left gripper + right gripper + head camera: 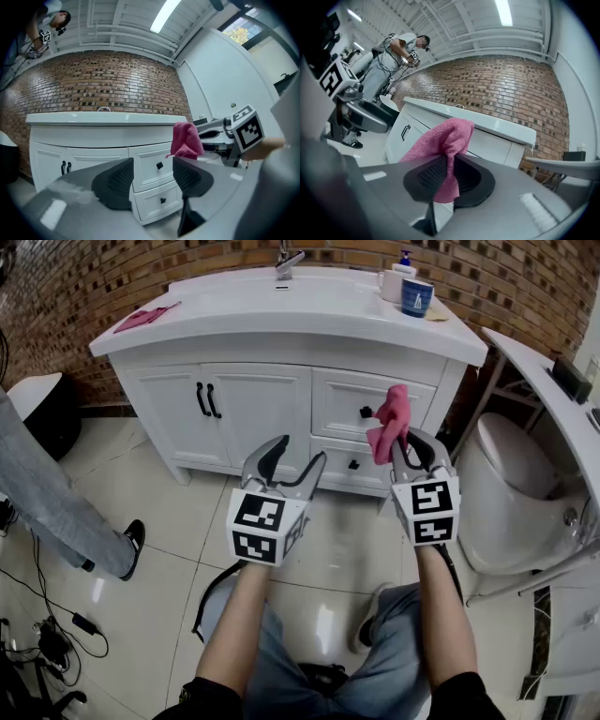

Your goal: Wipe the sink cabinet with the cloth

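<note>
The pink cloth (392, 423) (443, 140) is pinched in the right gripper (410, 448) (449, 177). Its jaws are closed on the lower part of the fabric, and the rest bunches up above the tips. The cloth is held in front of the cabinet (253, 409) (499, 143), level with the upper drawer (370, 401) on the cabinet's right side and just beside that drawer's black knob (366, 412). No view shows whether the fabric touches the drawer front. The left gripper view also catches the cloth (186, 139), standing up to the right of the drawers.

The left gripper (296, 463) (152, 178) is beside the right one and slightly lower. Its jaws are spread apart with nothing between them, and it points at the cabinet's (79, 154) lower front. Through the gap between its pads show the two drawers.

The cabinet is white, with two doors carrying black handles (206, 399) on the left and stacked drawers on the right. On the counter lie a second pink rag (141, 317) at the left end, a faucet (287, 261) at the back, and a white mug (391, 284), a blue cup (416, 296) and a soap bottle (404, 261) at the right end. A brick wall (84, 277) runs behind. A toilet (511, 502) stands to the right of the cabinet. At the left, another person's leg (56, 502) stands on the tile floor (169, 549), with cables (47, 634) lying nearby.
</note>
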Tool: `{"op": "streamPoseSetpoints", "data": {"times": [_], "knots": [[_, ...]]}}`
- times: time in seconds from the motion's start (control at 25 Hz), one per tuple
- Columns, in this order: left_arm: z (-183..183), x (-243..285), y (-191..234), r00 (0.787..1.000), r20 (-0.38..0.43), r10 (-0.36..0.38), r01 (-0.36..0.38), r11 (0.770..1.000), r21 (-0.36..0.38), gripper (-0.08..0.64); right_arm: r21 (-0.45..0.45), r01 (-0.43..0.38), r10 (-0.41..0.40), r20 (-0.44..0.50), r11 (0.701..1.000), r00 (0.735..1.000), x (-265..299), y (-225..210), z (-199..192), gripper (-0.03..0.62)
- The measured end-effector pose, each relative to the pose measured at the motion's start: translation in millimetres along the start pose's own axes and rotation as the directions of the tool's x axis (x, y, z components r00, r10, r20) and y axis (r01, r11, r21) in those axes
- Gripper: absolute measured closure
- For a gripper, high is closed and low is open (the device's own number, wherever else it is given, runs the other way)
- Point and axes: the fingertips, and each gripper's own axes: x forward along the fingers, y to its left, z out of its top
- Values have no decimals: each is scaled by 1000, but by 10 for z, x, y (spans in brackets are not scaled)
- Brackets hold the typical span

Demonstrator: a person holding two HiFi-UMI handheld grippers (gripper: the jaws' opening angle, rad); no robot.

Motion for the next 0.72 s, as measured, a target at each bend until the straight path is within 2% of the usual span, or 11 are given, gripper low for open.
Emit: {"op": "streamPoseSetpoints", "data": {"times": [0.16, 0.32, 0.48, 0.72], "knots": [[49, 259, 114, 1000, 17, -26, 26, 1000, 11, 281, -94, 28, -24, 40, 995, 999, 347, -54, 130, 548], [126, 519, 248, 999, 44, -24, 22, 999, 26, 275, -158, 36, -27, 56, 987, 998, 662, -20, 139, 549], [109, 732, 401, 998, 68, -7, 6, 1000, 8, 275, -221, 30, -13, 78, 975, 997, 944, 20, 129, 551], [-84, 950, 725, 998, 61, 13, -11, 1000, -21, 275, -327, 20, 30, 149, 945, 988, 1368, 160, 318, 557]]}}
